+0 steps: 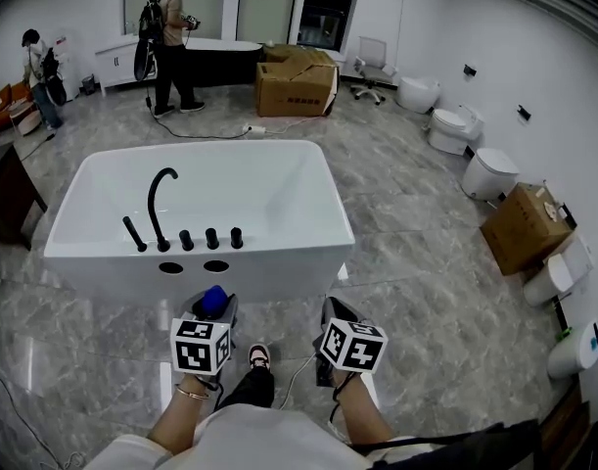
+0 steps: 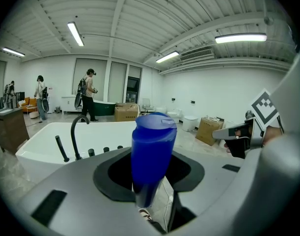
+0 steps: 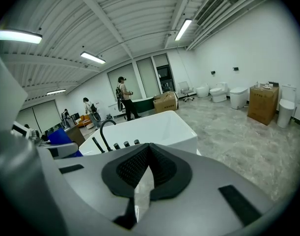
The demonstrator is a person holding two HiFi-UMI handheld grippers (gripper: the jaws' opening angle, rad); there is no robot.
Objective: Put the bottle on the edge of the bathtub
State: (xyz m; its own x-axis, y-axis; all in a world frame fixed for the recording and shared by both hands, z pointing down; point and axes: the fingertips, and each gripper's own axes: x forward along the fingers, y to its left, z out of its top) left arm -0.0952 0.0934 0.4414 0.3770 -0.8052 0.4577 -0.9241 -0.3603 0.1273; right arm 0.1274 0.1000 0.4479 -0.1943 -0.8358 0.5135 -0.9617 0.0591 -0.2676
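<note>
A blue bottle point(image 1: 213, 301) point(image 2: 152, 149) stands upright between the jaws of my left gripper point(image 1: 216, 309) point(image 2: 150, 181), which is shut on its lower body. The bottle has a flip cap on top. The white bathtub point(image 1: 199, 255) point(image 2: 39, 144) point(image 3: 157, 127) lies just ahead of both grippers, its near rim carrying a black faucet point(image 1: 159, 207) and several black knobs. My right gripper point(image 1: 337, 313) point(image 3: 146, 163) hovers beside the left one, its dark ribbed pads together with nothing between them. In the right gripper view the bottle point(image 3: 60, 136) shows at the left.
Cardboard boxes point(image 1: 297, 83) sit beyond the tub and another box point(image 1: 523, 227) at the right wall, beside several toilets point(image 1: 488, 172). Two people point(image 1: 171, 39) stand at the back. A cable trails over the marble floor. My shoe point(image 1: 259, 356) is below the grippers.
</note>
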